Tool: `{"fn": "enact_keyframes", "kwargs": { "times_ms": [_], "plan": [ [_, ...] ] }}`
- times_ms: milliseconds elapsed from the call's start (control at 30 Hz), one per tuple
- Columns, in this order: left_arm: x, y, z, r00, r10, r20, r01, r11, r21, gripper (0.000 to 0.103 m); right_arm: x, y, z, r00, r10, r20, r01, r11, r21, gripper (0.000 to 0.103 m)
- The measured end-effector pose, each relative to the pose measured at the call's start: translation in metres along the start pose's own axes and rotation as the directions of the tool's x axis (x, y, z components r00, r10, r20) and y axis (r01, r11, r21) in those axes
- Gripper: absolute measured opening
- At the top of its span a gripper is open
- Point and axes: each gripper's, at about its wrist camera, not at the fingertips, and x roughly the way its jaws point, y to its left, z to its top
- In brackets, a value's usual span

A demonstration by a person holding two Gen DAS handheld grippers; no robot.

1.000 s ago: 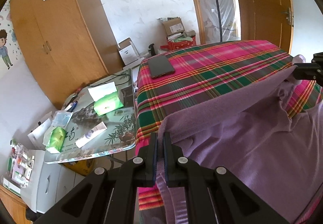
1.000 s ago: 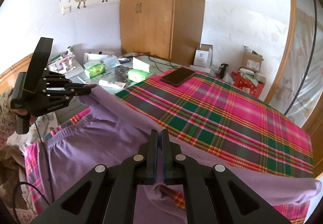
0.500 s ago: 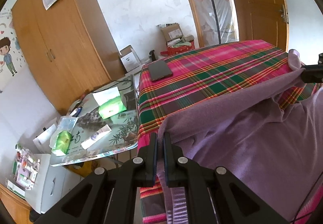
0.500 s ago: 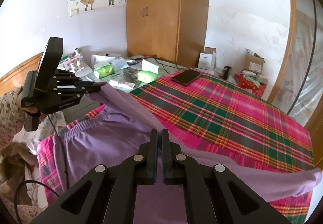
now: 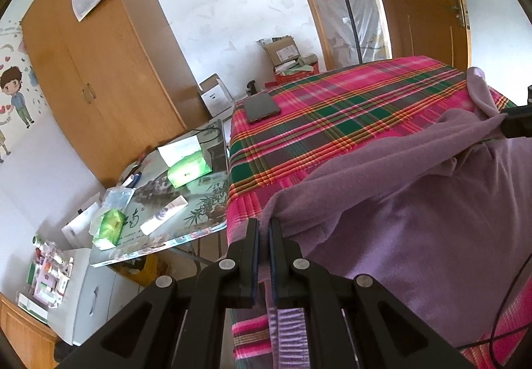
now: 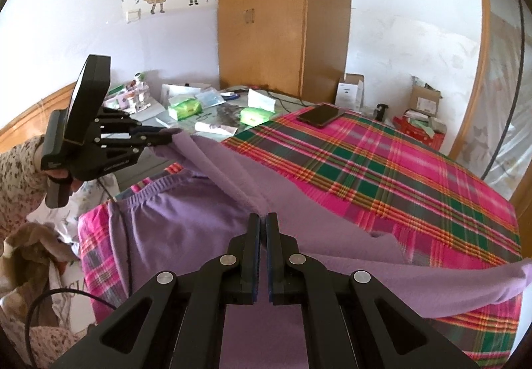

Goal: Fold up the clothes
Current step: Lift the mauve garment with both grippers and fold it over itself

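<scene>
A purple garment [image 5: 415,202] with a ribbed waistband lies on the plaid bedspread [image 5: 332,116]. My left gripper [image 5: 262,226] is shut on its folded edge and holds it lifted. My right gripper [image 6: 262,222] is shut on the same fold further along; the cloth [image 6: 186,222] spreads below it. The fold stretches taut between both grippers. In the right wrist view the left gripper [image 6: 166,135] pinches the cloth's corner at the left. In the left wrist view the right gripper [image 5: 508,124] shows at the right edge.
A dark phone [image 5: 261,107] lies on the far corner of the bedspread [image 6: 382,169]. A glass-topped side table [image 5: 199,202] beside the bed holds green tissue packs and a tube. A wooden wardrobe [image 6: 282,20] and boxes stand behind. A cable [image 6: 66,296] hangs at the left.
Both grippers have lifted the folded edge of the purple garment higher and drawn it back over the rest of the cloth. Both stay shut.
</scene>
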Motion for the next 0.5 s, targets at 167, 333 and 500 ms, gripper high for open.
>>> {"fn": "enact_keyframes", "kwargs": {
  "times_ms": [167, 333, 500],
  "plan": [
    [-0.008, -0.003, -0.010, 1.000, 0.004, 0.012, -0.004, 1.000, 0.012, 0.005, -0.007, 0.008, -0.006, 1.000, 0.015, -0.002, -0.015, 1.000, -0.009, 0.003],
    [-0.015, -0.002, -0.022, 1.000, -0.018, 0.023, 0.019, 1.000, -0.007, 0.006, -0.013, 0.016, -0.014, 0.999, 0.044, -0.006, -0.044, 0.999, -0.007, 0.003],
    [-0.020, -0.006, -0.034, 1.000, -0.019, 0.021, 0.019, 1.000, -0.005, 0.006, -0.016, 0.024, -0.023, 0.998, 0.058, -0.020, -0.059, 0.998, -0.017, 0.003]
  ]
}}
